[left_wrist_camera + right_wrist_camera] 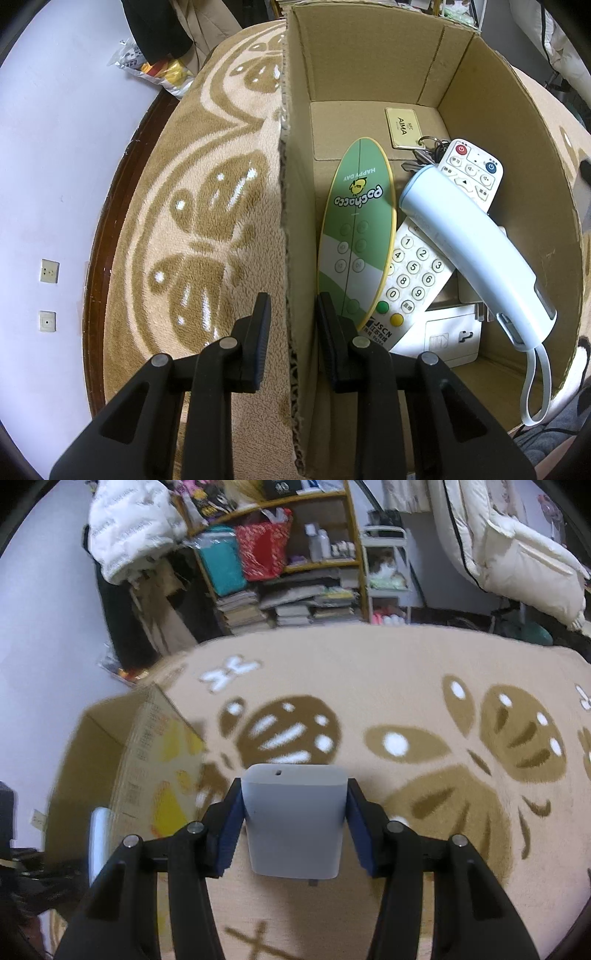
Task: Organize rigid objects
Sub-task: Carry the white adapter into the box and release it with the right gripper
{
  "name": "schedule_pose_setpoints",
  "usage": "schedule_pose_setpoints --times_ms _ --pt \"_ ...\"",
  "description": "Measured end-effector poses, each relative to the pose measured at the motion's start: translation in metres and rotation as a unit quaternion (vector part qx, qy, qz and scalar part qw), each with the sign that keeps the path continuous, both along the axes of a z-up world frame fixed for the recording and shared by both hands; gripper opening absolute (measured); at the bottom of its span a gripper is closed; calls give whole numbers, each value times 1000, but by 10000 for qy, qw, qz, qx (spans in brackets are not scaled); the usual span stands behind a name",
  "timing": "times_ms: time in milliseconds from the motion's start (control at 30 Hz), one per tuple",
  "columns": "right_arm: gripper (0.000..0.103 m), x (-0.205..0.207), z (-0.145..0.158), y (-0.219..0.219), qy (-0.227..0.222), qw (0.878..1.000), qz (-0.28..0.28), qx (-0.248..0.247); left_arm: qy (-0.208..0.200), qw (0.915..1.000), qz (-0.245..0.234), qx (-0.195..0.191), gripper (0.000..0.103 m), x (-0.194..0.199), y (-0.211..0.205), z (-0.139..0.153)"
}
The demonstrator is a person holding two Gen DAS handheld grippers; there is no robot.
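My left gripper (293, 325) straddles the left wall of the cardboard box (295, 206), one finger outside and one inside; a small gap shows on each side of the wall. In the box lie a green surfboard-shaped remote (356, 232), a white numbered remote (413, 280), a second white remote (472, 170), a pale blue handheld device (469, 243), keys with a tag (404, 127) and a white adapter (450, 338). My right gripper (295, 794) is shut on a white charger block (295, 816), held above the blanket. The box (122, 768) lies to its left.
A beige blanket with brown leaf pattern (406, 701) covers the surface under the box. A snack bag (155, 70) lies at the blanket's far left edge. Shelves of books and bags (288, 572) and a white coat (517, 561) stand beyond.
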State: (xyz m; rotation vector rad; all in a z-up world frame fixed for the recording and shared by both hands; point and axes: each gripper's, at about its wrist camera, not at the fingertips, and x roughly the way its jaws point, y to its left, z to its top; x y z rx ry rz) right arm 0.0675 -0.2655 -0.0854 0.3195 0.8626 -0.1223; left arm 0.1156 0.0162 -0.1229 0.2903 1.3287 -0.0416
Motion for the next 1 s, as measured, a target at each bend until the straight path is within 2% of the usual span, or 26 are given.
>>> schedule_pose_setpoints --times_ms 167,300,533,767,1000 --pt "55 -4 29 20 -472 9985 250 -98 9 10000 5 -24 25 1 2 0" --pt "55 -11 50 37 -833 9954 476 18 15 10000 9 -39 25 0 3 1" --pt "55 -21 72 68 -1239 9879 929 -51 14 10000 2 -17 25 0 2 0" --pt "55 -23 74 100 -1312 9807 1447 -65 14 10000 0 -17 25 0 2 0" --pt "55 -27 70 121 -1266 9769 1722 7 18 10000 -5 -25 25 0 1 0"
